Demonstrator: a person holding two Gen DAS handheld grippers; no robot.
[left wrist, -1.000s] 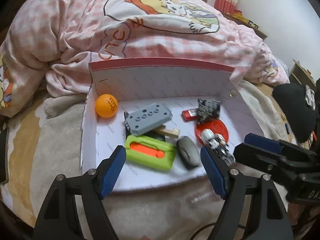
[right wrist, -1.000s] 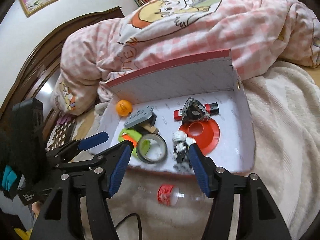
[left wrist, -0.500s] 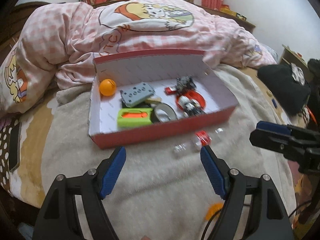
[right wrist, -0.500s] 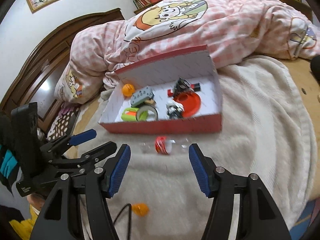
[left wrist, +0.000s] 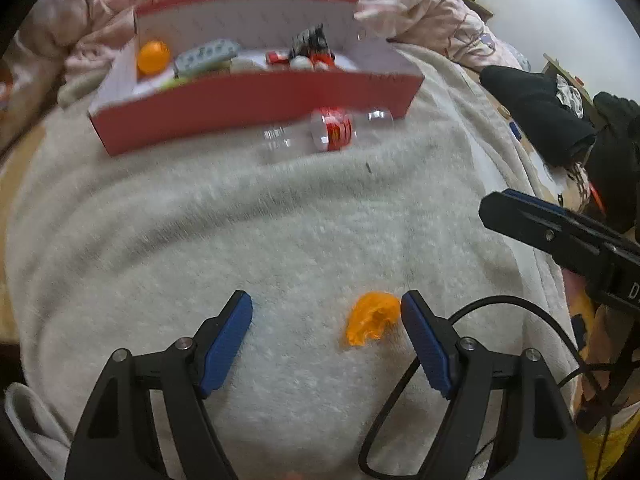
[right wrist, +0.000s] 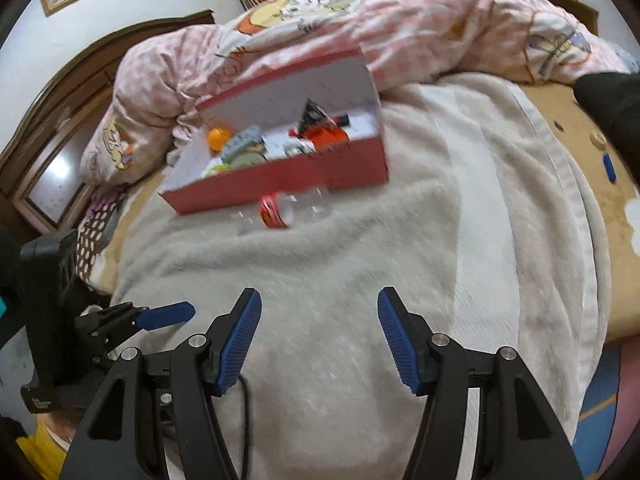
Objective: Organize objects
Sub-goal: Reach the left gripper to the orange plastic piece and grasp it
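Note:
A red cardboard box (left wrist: pixel 256 108) (right wrist: pixel 304 170) with a white inside sits far up the blanket and holds an orange ball (left wrist: pixel 153 57), a grey block (left wrist: pixel 208 56) and several small items. Against its near wall lies a clear plastic bottle (left wrist: pixel 324 132) (right wrist: pixel 280 210) with a red label. An orange crumpled piece (left wrist: pixel 370 318) lies on the blanket just inside the right finger of my left gripper (left wrist: pixel 326 330), which is open and empty. My right gripper (right wrist: pixel 320 330) hangs open over bare blanket with nothing between its fingers.
A pale fleece blanket (left wrist: pixel 240 240) covers the bed. A pink checked duvet (right wrist: pixel 360 28) is heaped behind the box. Black clothing (left wrist: pixel 536 112) lies at the right. A black cable (left wrist: pixel 500 312) loops near the left gripper. A dark wooden headboard (right wrist: pixel 72 92) stands at the left.
Both grippers have drawn back from the box and sunk toward the near blanket. The box now looks far away, and the orange piece has come between the left fingers.

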